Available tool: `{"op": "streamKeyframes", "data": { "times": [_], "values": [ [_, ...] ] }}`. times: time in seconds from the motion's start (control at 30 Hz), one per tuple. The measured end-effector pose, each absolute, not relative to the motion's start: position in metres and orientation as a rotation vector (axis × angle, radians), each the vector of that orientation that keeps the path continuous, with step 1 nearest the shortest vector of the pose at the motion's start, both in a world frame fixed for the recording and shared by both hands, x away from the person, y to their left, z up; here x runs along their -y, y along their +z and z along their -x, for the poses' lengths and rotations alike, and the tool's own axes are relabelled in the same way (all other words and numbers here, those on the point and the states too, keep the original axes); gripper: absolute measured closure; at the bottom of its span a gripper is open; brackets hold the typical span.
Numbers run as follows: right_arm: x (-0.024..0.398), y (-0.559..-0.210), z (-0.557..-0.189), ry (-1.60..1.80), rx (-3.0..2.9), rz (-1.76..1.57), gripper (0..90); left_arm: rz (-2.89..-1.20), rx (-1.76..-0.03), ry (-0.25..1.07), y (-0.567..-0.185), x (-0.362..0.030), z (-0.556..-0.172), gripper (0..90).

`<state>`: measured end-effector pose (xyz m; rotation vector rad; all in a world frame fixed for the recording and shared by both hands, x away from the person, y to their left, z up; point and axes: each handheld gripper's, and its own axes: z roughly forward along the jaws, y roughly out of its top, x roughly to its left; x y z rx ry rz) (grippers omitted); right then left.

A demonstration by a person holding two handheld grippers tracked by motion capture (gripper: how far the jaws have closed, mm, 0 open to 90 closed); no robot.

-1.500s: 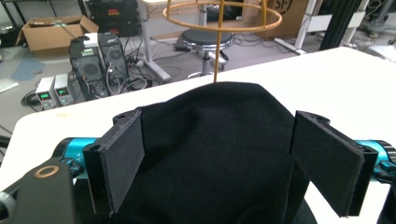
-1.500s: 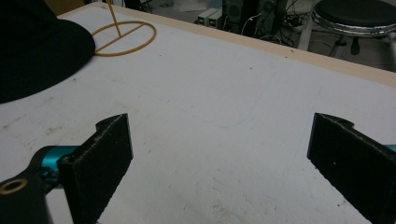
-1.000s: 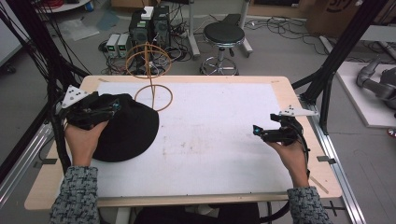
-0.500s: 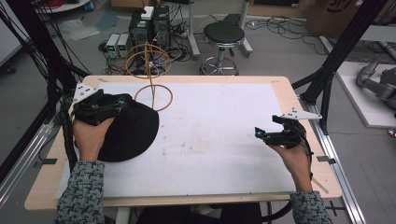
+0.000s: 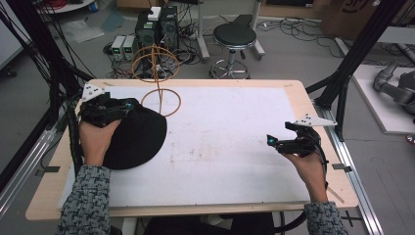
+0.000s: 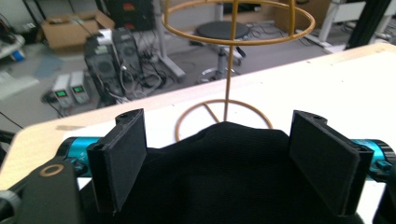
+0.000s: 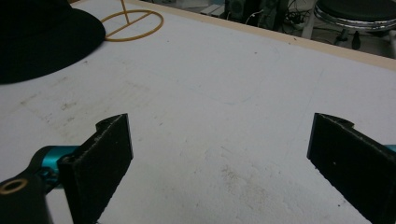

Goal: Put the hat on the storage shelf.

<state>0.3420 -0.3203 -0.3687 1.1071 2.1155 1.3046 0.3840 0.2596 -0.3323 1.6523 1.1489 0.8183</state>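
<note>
Item: black hat (image 5: 134, 139), flat on table (image 5: 235, 132), left side, rim touching base ring of wire stand (image 5: 160, 95)
Your left claw (image 6: 219, 163): jaws wide apart, hat cloth between them, nothing clamped; stand straight ahead, just beyond
Your right claw (image 5: 274, 142): jaws apart, empty, well apart from hat
Judgement: left hand far nearer; hat-to-stand line runs forward

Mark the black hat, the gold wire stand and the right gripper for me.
black hat (image 5: 139, 139): high view, crown top.
gold wire stand (image 6: 227, 79): left gripper view, upright rod.
right gripper (image 5: 273, 143): high view, between its jaw tips.
</note>
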Motion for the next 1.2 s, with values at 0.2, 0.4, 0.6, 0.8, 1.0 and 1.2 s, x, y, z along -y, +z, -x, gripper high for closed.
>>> {"op": "streamKeyframes", "data": {
  "times": [0.2, 0.4, 0.6, 0.8, 1.0, 1.2],
  "values": [
    [0.316, -0.367, -0.344, 1.309, -2.122, -1.101, 6.5, -1.717, -1.152, 0.824, -0.334, -0.247, -0.387, 19.2],
    [0.313, -0.365, -0.344, 1.311, -2.128, -1.089, 6.5, -1.693, -1.172, 0.821, -0.337, -0.251, -0.386, 21.9],
    [0.313, -0.365, -0.344, 1.31, -2.123, -1.079, 6.5, -1.718, -1.174, 0.819, -0.341, -0.254, -0.385, 38.8],
    [0.313, -0.365, -0.344, 1.309, -2.123, -1.081, 6.5, -1.74, -1.163, 0.817, -0.344, -0.254, -0.385, 49.4],
    [0.313, -0.365, -0.344, 1.312, -2.121, -1.082, 6.5, -1.768, -1.141, 0.842, -0.347, -0.251, -0.383, 66.4],
    [0.314, -0.364, -0.344, 1.313, -2.118, -1.079, 6.5, -1.777, -1.139, 0.849, -0.35, -0.252, -0.381, 79.7]
  ]
}}
